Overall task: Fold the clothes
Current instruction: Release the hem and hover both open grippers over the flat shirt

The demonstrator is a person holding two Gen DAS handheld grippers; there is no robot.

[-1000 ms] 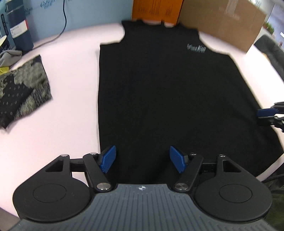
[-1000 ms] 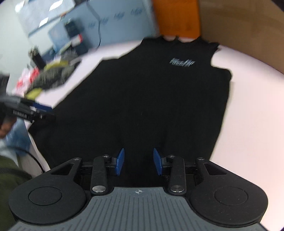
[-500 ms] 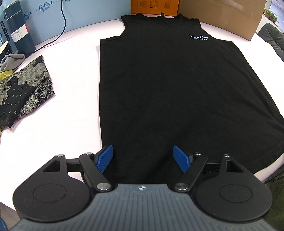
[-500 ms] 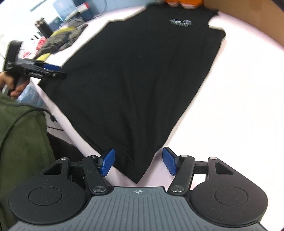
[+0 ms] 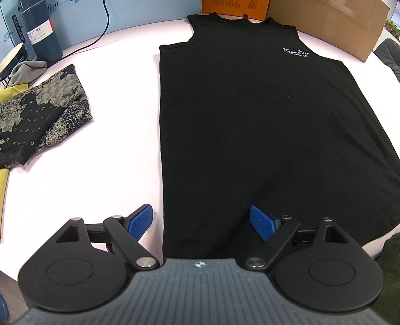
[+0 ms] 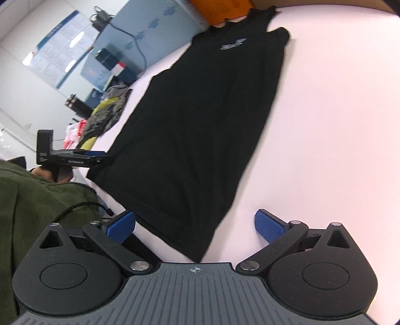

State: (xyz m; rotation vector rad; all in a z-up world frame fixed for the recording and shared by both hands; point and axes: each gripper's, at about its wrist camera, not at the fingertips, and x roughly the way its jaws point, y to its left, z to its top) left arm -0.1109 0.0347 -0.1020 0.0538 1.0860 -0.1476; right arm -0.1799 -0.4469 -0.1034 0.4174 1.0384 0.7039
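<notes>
A black sleeveless top [image 5: 262, 130] with a small white chest logo lies flat on the pale table [image 5: 112, 162], neckline at the far end. My left gripper [image 5: 201, 221] hovers over the hem's near left corner, its jaws opening; the shirt's left edge runs between the blue pads, which do not press on it. In the right wrist view the same top [image 6: 200, 130] runs away diagonally. My right gripper [image 6: 195, 226] straddles the hem's near right corner, jaws opening wide, pads clear of the cloth. The left gripper [image 6: 105, 158] shows there side-on at the hem's far corner.
A folded patterned dark garment [image 5: 37, 117] lies left of the top, by a grey cloth and a yellow item. A dark bottle [image 5: 40, 32], a cable and blue boxes stand at the back left, cardboard boxes [image 5: 325, 22] at the back. A green sleeve [image 6: 37, 205] is close on the left.
Both grippers' jaws have spread wider. The right gripper has slid from over the shirt's middle to its hem corner and rolled, so the shirt now runs diagonally. The left has barely moved.
</notes>
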